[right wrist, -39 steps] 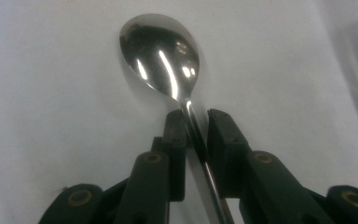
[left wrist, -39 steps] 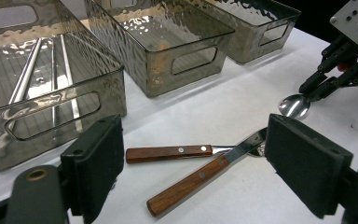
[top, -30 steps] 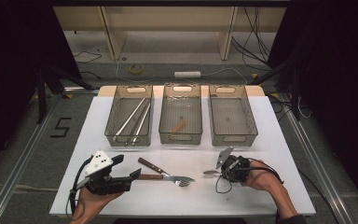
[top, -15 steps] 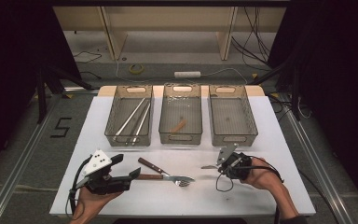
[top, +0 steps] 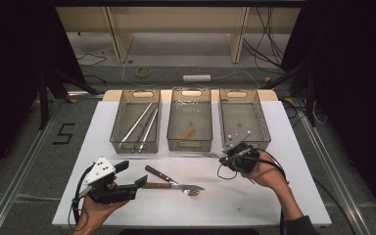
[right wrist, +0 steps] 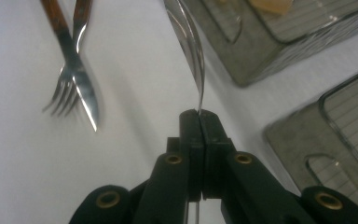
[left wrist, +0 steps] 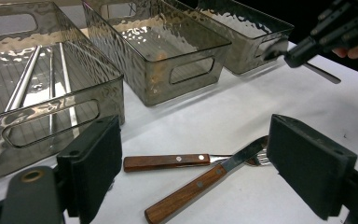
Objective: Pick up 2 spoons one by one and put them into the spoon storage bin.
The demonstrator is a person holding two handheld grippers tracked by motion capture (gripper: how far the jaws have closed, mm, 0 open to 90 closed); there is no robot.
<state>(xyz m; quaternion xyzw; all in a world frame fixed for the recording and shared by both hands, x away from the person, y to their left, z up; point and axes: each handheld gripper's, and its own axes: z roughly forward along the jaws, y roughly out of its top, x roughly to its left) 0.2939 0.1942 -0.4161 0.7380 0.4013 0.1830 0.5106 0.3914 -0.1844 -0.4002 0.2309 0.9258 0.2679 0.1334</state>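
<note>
Sorting cutlery into three clear bins appears to be the job. At 4 o'clock on the white table (top: 293, 196), the right gripper (top: 223, 157) is clamped on a thin steel utensil (right wrist: 189, 42), lifted just before the right bin (top: 245, 122); its type is unclear. At 7 o'clock, the left gripper (top: 132, 176) gapes wide beside a wooden-handled fork (left wrist: 168, 162) and knife (left wrist: 200, 184), crossed on the table. Next, the utensil likely needs carrying over a bin rim and releasing.
</note>
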